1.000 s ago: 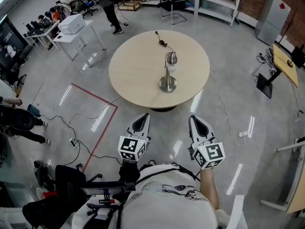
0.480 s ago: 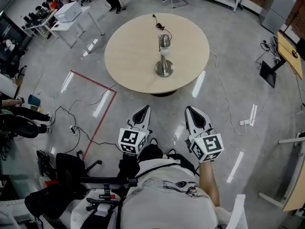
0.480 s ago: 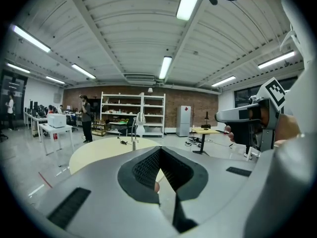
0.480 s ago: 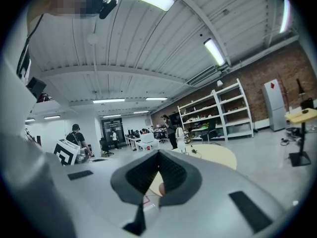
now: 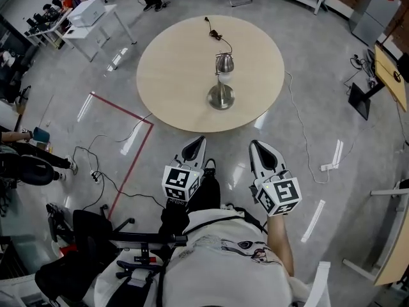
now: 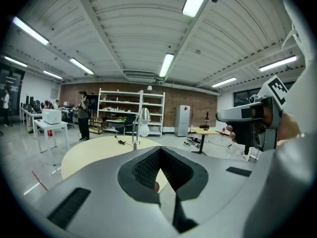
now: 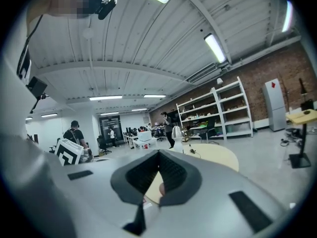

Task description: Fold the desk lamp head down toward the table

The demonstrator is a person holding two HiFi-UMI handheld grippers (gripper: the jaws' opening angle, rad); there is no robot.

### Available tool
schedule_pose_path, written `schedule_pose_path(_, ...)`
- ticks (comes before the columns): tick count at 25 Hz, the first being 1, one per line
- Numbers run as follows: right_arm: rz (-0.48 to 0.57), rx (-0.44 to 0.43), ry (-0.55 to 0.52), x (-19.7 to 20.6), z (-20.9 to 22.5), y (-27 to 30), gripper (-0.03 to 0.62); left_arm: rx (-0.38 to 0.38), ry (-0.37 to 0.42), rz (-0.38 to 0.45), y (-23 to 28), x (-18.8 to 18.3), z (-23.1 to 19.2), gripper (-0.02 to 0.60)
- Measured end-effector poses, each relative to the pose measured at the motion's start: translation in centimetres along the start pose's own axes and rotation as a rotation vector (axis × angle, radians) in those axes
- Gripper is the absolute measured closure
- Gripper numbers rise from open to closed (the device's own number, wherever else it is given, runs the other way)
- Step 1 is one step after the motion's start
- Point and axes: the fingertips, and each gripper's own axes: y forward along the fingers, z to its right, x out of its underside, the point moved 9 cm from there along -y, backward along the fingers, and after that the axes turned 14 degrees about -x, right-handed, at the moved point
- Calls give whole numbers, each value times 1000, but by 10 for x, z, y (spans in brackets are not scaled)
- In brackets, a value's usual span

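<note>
desk lamp (image 5: 222, 85): upright, stem vertical, mid tabletop (image 5: 172, 56); well ahead, between left gripper (image 5: 195, 147) and right gripper (image 5: 263, 152); both jaws closed, empty; neither clearly nearer.

A lab: metal shelving (image 5: 294, 10), equipment desks (image 5: 102, 25), floor cables (image 5: 96, 173)

We face the table (image 5: 172, 62), desk lamp (image 5: 222, 85) near its middle, cord (image 5: 216, 31) behind it; our left tool (image 5: 195, 144) and right tool (image 5: 259, 149) side by side, short of its near edge.
</note>
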Motion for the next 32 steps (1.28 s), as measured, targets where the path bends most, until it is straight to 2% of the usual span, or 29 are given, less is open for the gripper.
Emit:
schedule_pose_path(9,30,52,-17,-45,46,83,589,77,3,-12,91,-37,-58,578)
schedule_pose_path(19,37,114,-4,-63,79,151,589,172,21,-82,160,-43,-108,579)
schedule_pose_path(26,31,129,-15,-77,94,164,589,203,25,-124,187,-38,-108,578)
schedule_pose_path(32,25,86,-16,-94,111,182,589,170,20,-137,201,-39,-102,580)
